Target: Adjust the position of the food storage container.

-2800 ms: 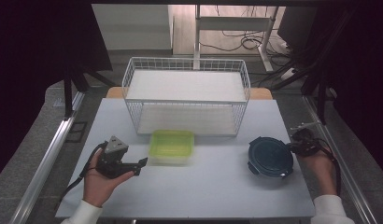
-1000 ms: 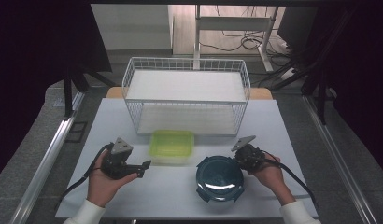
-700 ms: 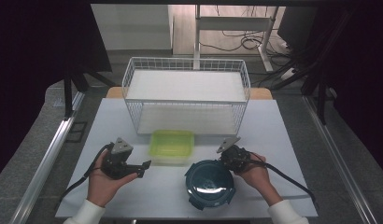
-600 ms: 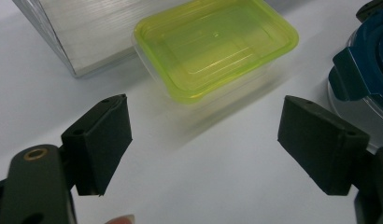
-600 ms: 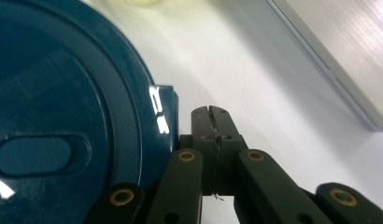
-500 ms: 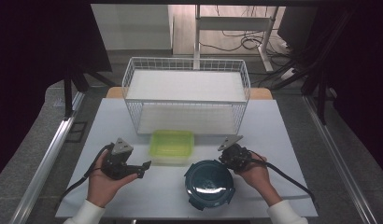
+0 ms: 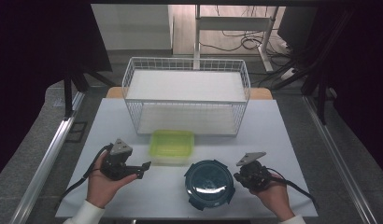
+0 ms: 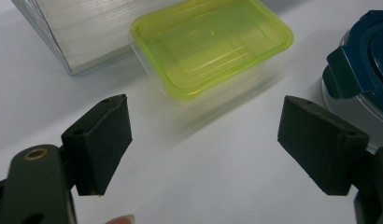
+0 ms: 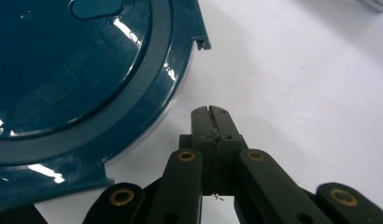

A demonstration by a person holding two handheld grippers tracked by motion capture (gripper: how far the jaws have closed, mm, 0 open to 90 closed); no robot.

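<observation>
A: Table [image 7: 292, 135], white top, ran across the middle of the high view. Dark blue round container [image 7: 209, 183] sat low and centre, lid on, four latch tabs at the rim. Right gripper [image 7: 237, 176] was just right of it, jaws clenched on nothing.

B: Touching it?

A: Not that I could see. In the right gripper view the shut tips [image 9: 212, 113] lay over bare table, near the blue rim [image 9: 133, 107] but apart from it. Container took the upper left of that frame.

B: Left side?

A: Left gripper [image 7: 144, 169] was at lower left of the high view, held in a hand [image 7: 103, 186], jaws released and spread wide, empty. Its own view showed the two black pads [image 8: 103, 140] at the lower corners with bare table between them.

B: Anything ahead of it?

A: Yellow-green rectangular box [image 7: 172, 146], lid on, lay just above centre, between the left gripper and the wire basket [image 7: 187, 70]. In the left gripper view the box [image 8: 213, 42] sat at the top middle, well past the pads. The blue container's edge [image 8: 362, 70] showed at the right margin there.

B: Basket in the way?

A: It stood along the far side of the table, white wire walls. The green box lay close in front of its near wall. Box and blue container were near each other, not touching.
</observation>
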